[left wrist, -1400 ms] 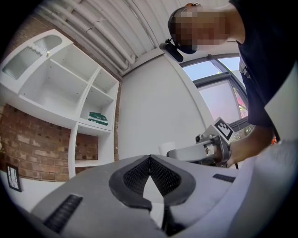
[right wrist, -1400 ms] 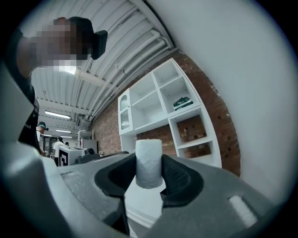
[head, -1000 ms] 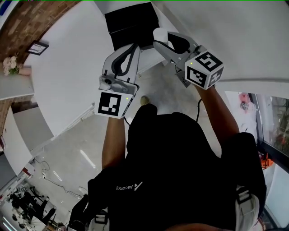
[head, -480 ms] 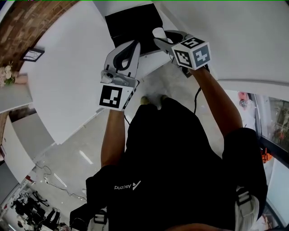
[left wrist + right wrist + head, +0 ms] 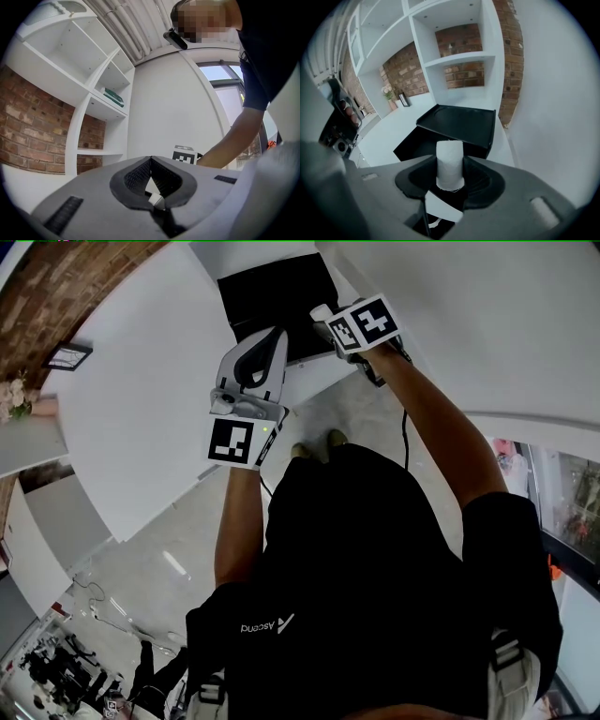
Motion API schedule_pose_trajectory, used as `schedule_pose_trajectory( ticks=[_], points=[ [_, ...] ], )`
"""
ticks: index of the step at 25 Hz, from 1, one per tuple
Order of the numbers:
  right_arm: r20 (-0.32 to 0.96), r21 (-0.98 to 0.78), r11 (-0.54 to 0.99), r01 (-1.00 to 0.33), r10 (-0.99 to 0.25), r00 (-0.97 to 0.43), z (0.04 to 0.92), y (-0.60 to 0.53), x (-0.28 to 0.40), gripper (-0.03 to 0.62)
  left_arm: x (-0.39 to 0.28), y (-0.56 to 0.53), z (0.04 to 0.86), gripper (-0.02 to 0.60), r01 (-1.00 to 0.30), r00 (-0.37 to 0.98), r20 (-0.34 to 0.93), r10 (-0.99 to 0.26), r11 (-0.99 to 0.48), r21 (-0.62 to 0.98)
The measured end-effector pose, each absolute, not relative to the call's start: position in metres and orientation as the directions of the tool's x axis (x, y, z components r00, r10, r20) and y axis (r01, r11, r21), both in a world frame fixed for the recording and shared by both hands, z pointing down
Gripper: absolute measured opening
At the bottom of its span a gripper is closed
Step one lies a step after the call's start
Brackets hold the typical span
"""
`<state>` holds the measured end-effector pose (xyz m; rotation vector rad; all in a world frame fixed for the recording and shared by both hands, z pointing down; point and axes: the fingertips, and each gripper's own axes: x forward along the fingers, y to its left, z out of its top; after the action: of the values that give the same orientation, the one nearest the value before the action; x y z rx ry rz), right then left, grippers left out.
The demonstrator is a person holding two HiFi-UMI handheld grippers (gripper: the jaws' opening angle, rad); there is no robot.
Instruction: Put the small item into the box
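Note:
A small white roll [image 5: 450, 154] stands upright between the pads of my right gripper [image 5: 449, 165], which is shut on it. Just beyond it an open black box [image 5: 417, 143] sits on the white table, its lid [image 5: 461, 123] lying flat behind. In the head view the right gripper [image 5: 325, 317] reaches over the near edge of the box [image 5: 267, 292], and the roll is mostly hidden. My left gripper [image 5: 270, 337] is held up to the left of the right one, near the box's front. Its jaws [image 5: 150, 161] meet, with nothing between them.
The white table [image 5: 141, 399] spreads left of the box, and a white wall [image 5: 487, 324] is to the right. White shelves [image 5: 459, 61] against a brick wall [image 5: 461, 75] rise behind the box. A vase of flowers [image 5: 389, 96] stands far left on the table.
My right gripper has moved forward and up with the roll, from beside the box to over its near edge. The left gripper has barely shifted.

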<state>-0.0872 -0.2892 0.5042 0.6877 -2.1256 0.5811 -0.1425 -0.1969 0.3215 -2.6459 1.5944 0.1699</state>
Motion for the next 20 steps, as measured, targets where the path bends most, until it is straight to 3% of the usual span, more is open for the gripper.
schedule_pose_trajectory(
  ticks=[20],
  points=[
    [0.953, -0.028, 0.772, -0.635, -0.171, -0.250, 0.569, -0.302, -0.101, 0.170, -0.169, -0.196, 0.334, -0.002, -0.888, 0.448, -0.119, -0.886, -0.457, 0.057]
  ],
)
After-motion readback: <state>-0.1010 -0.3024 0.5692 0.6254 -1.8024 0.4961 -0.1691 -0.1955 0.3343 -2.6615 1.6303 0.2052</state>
